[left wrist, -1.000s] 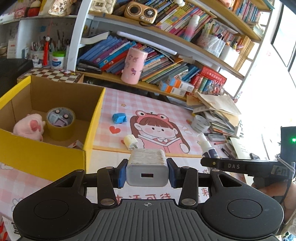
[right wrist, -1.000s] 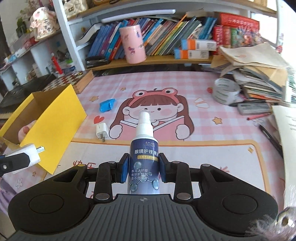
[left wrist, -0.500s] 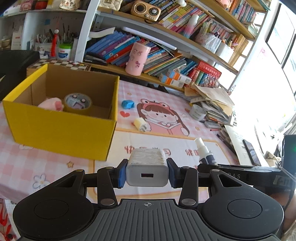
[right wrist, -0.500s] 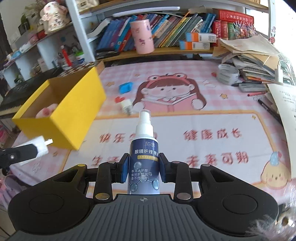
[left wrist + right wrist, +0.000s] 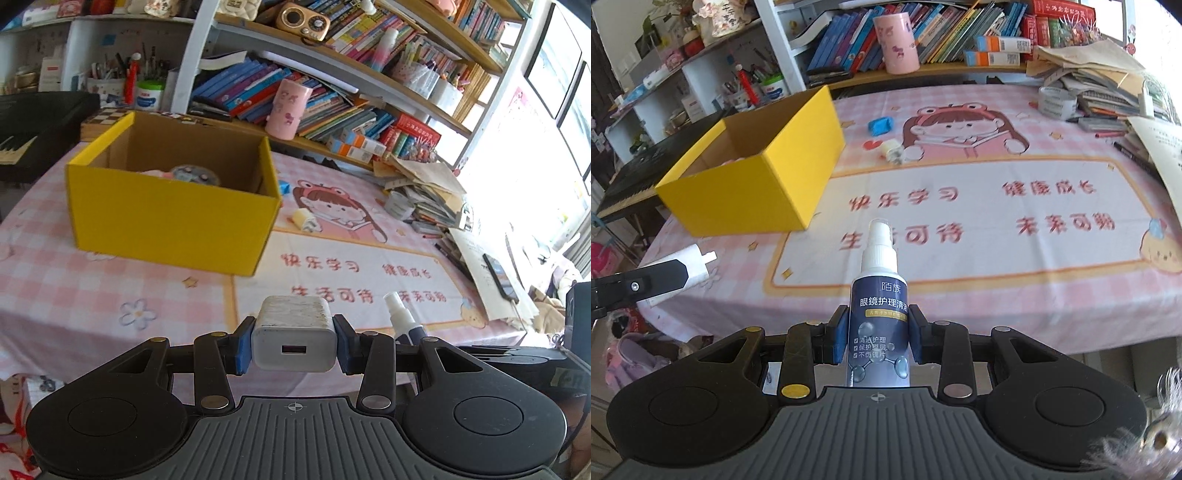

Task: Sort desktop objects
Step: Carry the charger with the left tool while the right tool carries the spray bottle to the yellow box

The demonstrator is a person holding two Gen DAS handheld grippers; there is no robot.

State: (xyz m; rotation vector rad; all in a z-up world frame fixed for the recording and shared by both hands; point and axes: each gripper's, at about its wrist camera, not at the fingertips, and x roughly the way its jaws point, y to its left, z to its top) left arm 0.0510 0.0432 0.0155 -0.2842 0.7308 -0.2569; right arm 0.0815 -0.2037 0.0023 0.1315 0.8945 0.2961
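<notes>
i'm clamping the charger (image 5: 294, 338) in my left gripper (image 5: 294, 345) and the spray bottle (image 5: 878, 317) in my right gripper (image 5: 877, 334); the yellow box (image 5: 173, 218) is sitting ahead-left by the table's (image 5: 997, 258) left edge, nearer my left.

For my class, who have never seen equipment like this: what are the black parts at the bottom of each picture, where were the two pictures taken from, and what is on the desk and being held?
No robot here: a person holds one two-fingered tool in each hand, with a camera on each looking forward along its fingers.

The left tool is shut on a white USB charger. The right tool is shut on a spray bottle of glasses cleaner.

On the pink desk mat stand a yellow cardboard box, a blue eraser, a small plug adapter and a tape roll beside stacked papers.
</notes>
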